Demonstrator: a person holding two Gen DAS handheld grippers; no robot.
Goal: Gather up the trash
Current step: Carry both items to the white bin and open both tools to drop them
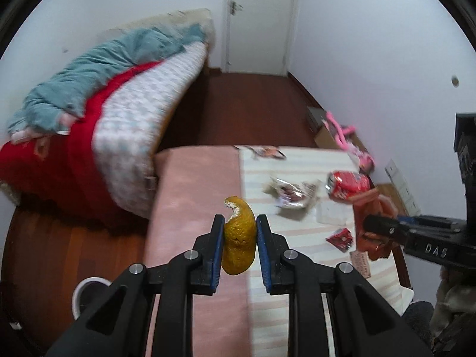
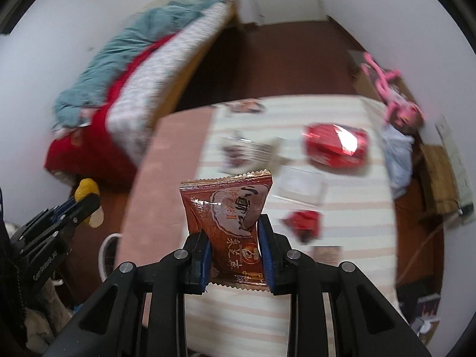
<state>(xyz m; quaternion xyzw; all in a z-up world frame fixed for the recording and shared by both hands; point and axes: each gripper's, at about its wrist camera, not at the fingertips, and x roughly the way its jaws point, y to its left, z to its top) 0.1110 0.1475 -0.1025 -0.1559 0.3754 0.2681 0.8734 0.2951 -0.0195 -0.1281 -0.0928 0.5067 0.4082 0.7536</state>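
My left gripper [image 1: 239, 223] is shut on a piece of orange peel [image 1: 239, 238] and holds it above the table's pink part [image 1: 190, 196]. My right gripper [image 2: 235, 223] is shut on a brown snack wrapper [image 2: 230, 208], held upright above the striped cloth [image 2: 342, 267]. On the cloth lie a crushed red can [image 1: 348, 185] [image 2: 336, 145], a clear wrapper [image 1: 293, 193], a small red wrapper [image 1: 340, 238] [image 2: 305, 221] and a clear plastic piece [image 2: 300, 186]. The left gripper with the peel [image 2: 86, 193] shows at the left of the right wrist view.
A white bin [image 1: 89, 294] [image 2: 108, 253] stands on the wood floor left of the table. A bed [image 1: 113, 113] with red and teal covers lies beyond. Pink toy [image 1: 345, 134], boxes and a white bag [image 2: 398, 154] sit by the right wall. A door [image 1: 261, 20] is at the back.
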